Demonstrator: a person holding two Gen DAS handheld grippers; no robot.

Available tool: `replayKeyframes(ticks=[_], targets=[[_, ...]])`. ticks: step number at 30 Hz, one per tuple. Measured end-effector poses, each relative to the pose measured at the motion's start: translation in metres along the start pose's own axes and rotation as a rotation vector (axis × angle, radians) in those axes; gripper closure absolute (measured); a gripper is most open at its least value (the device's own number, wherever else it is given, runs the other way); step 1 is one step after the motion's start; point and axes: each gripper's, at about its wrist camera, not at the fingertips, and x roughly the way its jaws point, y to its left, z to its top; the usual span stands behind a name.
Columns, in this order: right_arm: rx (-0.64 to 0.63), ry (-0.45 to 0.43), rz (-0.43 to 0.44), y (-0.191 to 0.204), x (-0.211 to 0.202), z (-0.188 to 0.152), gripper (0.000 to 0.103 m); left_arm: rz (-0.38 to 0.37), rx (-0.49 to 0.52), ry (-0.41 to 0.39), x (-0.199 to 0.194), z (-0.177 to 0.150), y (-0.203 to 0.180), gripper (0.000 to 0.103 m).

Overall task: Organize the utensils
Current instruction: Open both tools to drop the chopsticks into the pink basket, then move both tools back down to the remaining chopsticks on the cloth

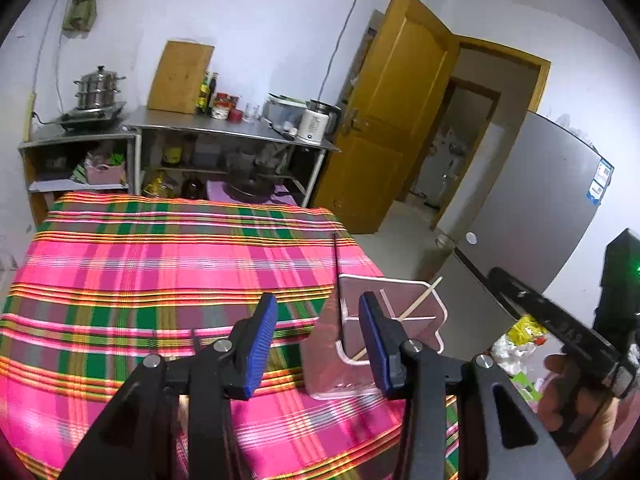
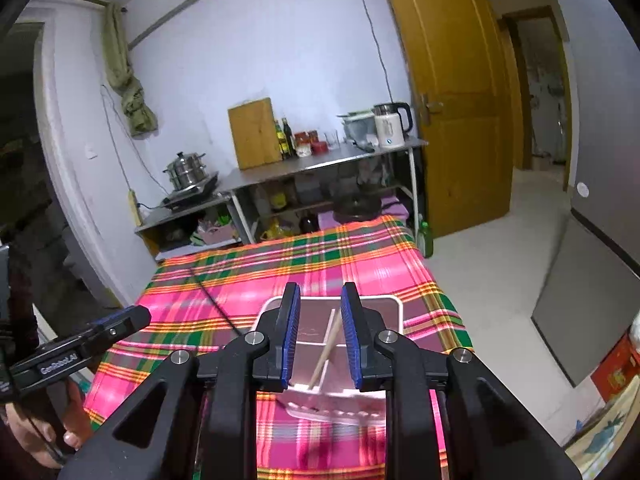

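On the plaid-covered worktop (image 1: 160, 264), your clear divided holder (image 2: 384, 312) stands with a wooden chopstick (image 2: 326, 354) leaning inside; both your left gripper (image 1: 318, 346) and right gripper (image 2: 320, 334) hang apart, empty.

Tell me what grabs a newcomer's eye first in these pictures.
The pink-and-green plaid tablecloth fills the middle of both views. On its right side stands a clear divided utensil holder with a wooden chopstick leaning inside. Both tongs, left and right, are open and empty.
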Motion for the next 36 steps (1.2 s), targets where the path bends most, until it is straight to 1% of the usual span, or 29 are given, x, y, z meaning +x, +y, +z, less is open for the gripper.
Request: replayKeyframes(ticks=[4,9,14,18,22,25,29,36], targets=[[-0.02,-0.014,0.033,0.015,-0.013,-0.008,0.081,0.039,-0.004,-0.015,-0.017,-0.013,0.015,0.059],[-0.032,0.0,0.082,0.032,-0.017,-0.022,0.081,0.098,-0.023,-0.015,-0.032,-0.031,0.042,0.059],[-0.051,0.039,0.121,0.048,-0.01,-0.041,0.081,0.15,-0.059,0.016,-0.033,-0.055,0.066,0.059],[-0.069,0.079,0.147,0.06,-0.002,-0.059,0.081,0.201,-0.076,0.065,-0.024,-0.077,0.084,0.059],[-0.097,0.14,0.167,0.072,0.015,-0.08,0.081,0.252,-0.087,0.124,-0.007,-0.1,0.099,0.059],[-0.112,0.187,0.181,0.081,0.03,-0.093,0.081,0.27,-0.099,0.167,0.008,-0.112,0.108,0.059],[-0.133,0.244,0.189,0.09,0.05,-0.111,0.081,0.288,-0.106,0.212,0.029,-0.122,0.118,0.059],[-0.14,0.309,0.192,0.098,0.073,-0.128,0.081,0.316,-0.109,0.247,0.056,-0.128,0.131,0.061]])
